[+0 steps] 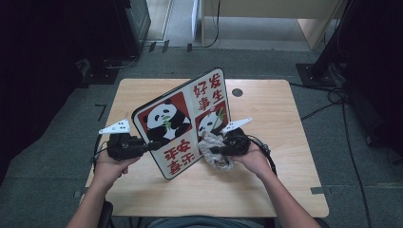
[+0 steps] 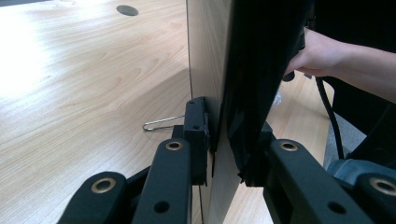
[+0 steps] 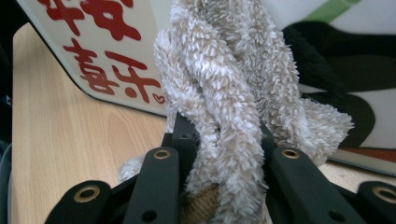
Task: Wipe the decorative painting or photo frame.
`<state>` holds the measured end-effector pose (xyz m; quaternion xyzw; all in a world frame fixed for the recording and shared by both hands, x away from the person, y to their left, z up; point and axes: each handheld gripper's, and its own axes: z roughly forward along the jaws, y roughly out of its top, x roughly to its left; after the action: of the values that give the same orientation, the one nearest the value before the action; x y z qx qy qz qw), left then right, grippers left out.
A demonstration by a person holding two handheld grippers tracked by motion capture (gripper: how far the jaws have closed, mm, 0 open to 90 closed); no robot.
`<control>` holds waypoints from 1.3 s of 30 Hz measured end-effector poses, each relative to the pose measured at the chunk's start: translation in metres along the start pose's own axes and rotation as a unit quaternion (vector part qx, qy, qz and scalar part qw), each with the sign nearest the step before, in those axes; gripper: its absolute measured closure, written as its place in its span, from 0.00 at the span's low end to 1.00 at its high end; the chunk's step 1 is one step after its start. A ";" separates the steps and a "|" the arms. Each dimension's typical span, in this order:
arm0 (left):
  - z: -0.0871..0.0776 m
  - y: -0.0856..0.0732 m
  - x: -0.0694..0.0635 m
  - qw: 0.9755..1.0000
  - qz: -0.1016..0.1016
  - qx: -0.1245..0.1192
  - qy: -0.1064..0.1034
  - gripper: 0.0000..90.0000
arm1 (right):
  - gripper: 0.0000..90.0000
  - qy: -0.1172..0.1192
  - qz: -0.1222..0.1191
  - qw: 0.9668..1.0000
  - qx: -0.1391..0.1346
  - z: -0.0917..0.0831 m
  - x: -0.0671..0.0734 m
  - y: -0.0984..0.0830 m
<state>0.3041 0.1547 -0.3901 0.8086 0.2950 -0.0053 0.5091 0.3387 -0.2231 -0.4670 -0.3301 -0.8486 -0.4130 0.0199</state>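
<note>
A picture board point(image 1: 180, 118) with pandas and red characters stands tilted on its lower edge on the wooden table point(image 1: 266, 123). My left gripper point(image 1: 154, 145) is shut on the board's left edge. In the left gripper view the jaws of the left gripper point(image 2: 224, 135) clamp the thin board point(image 2: 208, 56) from both sides. My right gripper point(image 1: 215, 150) is shut on a fuzzy grey-beige cloth point(image 1: 219, 164), held against the board's lower right face. The right gripper view shows the cloth point(image 3: 224, 93) bunched between the jaws of the right gripper point(image 3: 224, 140), touching the board point(image 3: 116, 56).
A round cable hole point(image 1: 237, 92) sits near the table's far edge. A small bent wire clip point(image 2: 161, 122) lies on the table behind the board. Cables point(image 1: 332, 102) run over the floor at the right, and a pale desk point(image 1: 266, 14) stands beyond the table.
</note>
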 end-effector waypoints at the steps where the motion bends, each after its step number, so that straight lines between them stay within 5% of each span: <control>1: 0.000 0.000 0.000 1.000 0.000 0.000 0.000 0.86 | 0.81 0.000 0.001 1.000 0.000 0.001 0.000 -0.001; 26: 0.001 0.000 0.000 1.000 -0.004 -0.002 0.003 0.85 | 0.81 0.007 0.013 1.000 0.000 -0.008 -0.002 0.003; 39: 0.001 0.000 -0.001 1.000 -0.001 -0.001 0.007 0.85 | 0.81 0.008 0.015 1.000 -0.025 -0.032 0.013 0.033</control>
<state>0.3037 0.1530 -0.3904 0.8077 0.2993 0.0001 0.5080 0.3396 -0.2242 -0.4189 -0.3396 -0.8328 -0.4364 0.0242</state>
